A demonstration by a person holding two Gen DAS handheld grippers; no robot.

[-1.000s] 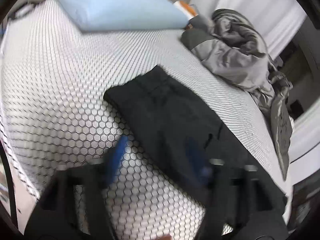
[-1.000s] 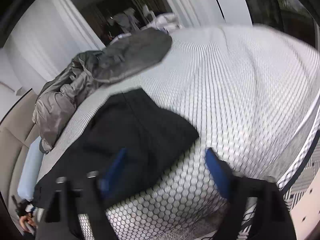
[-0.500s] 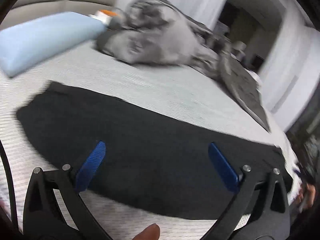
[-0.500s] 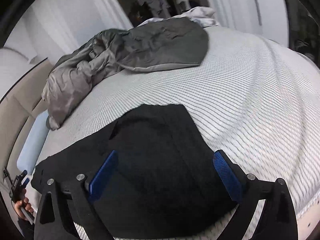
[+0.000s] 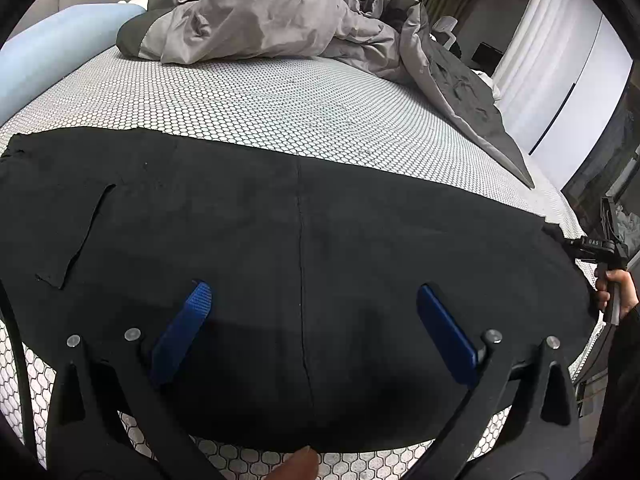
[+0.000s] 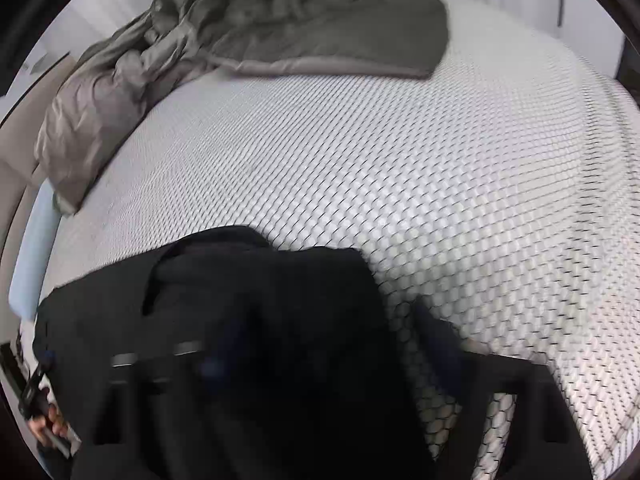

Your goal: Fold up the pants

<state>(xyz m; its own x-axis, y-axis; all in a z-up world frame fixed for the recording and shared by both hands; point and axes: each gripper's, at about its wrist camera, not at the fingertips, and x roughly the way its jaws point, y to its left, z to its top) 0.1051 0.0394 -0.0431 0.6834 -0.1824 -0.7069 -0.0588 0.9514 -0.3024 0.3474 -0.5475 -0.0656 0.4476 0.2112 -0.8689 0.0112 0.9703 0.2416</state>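
Black pants (image 5: 320,248) lie flat and lengthwise across the near side of the bed, folded leg on leg, a seam running down the middle. My left gripper (image 5: 312,320) is open, its blue pads low over the middle of the pants, holding nothing. In the right wrist view the pants (image 6: 248,320) fill the lower left, their end bunched with a raised fold. My right gripper (image 6: 320,360) is blurred by motion and hovers open over that end; its left finger is over the cloth, its right finger over bare mattress. The right gripper also shows in the left wrist view (image 5: 600,248) at the pants' far right end.
The mattress cover (image 5: 280,104) has a white hexagon pattern. A crumpled grey duvet (image 5: 280,12) lies along the far side, also in the right wrist view (image 6: 260,28). A light blue pillow (image 5: 44,52) sits at the head, left. The bed's foot edge is at right (image 6: 616,240).
Both grippers dropped closer to the pants. The left view swung from the pillow end to face the pants' middle. The right gripper moved down onto the pants' end, which now looks bunched.
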